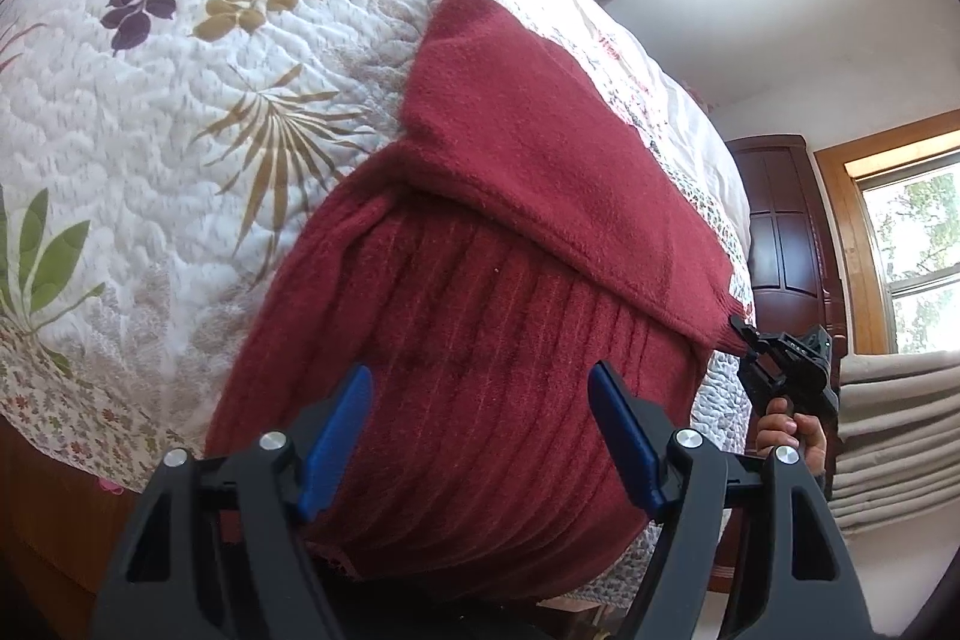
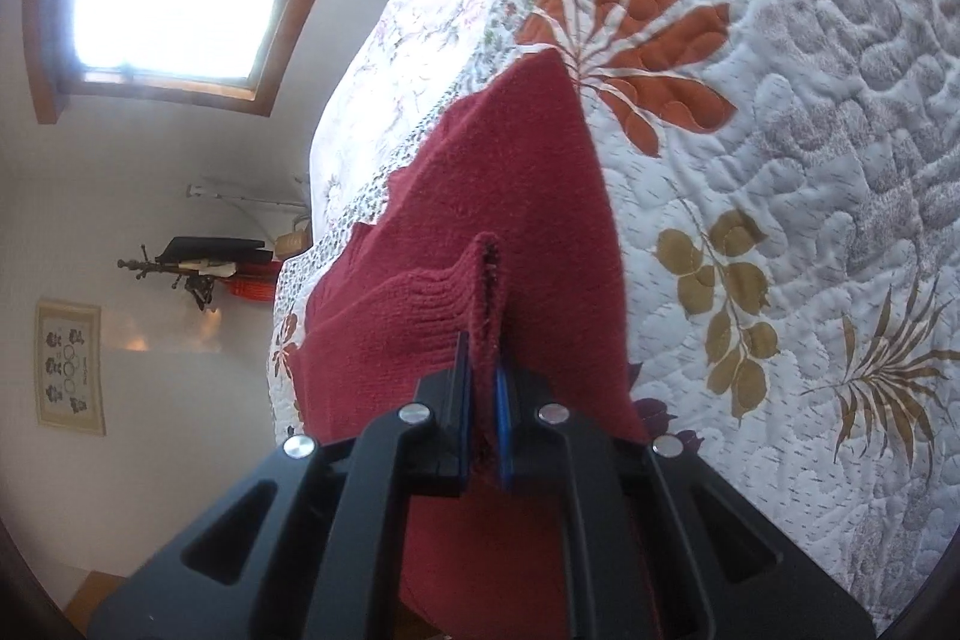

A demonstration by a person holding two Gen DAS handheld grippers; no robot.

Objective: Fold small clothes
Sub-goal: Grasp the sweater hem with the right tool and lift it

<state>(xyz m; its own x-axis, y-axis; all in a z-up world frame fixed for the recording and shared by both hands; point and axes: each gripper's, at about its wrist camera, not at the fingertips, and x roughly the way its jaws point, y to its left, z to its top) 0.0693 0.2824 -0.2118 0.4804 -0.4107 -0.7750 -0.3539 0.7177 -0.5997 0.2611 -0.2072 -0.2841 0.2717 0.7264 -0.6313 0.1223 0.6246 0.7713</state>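
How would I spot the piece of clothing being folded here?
Find the bed's white quilt printed with coloured leaves. On it lies a dark red knitted sweater, the only plain, solid-coloured fabric there, with one ribbed edge pinched in the right gripper.

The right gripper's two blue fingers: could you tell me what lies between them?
The ribbed edge of the red sweater, pinched by the right gripper, as its own wrist view shows.
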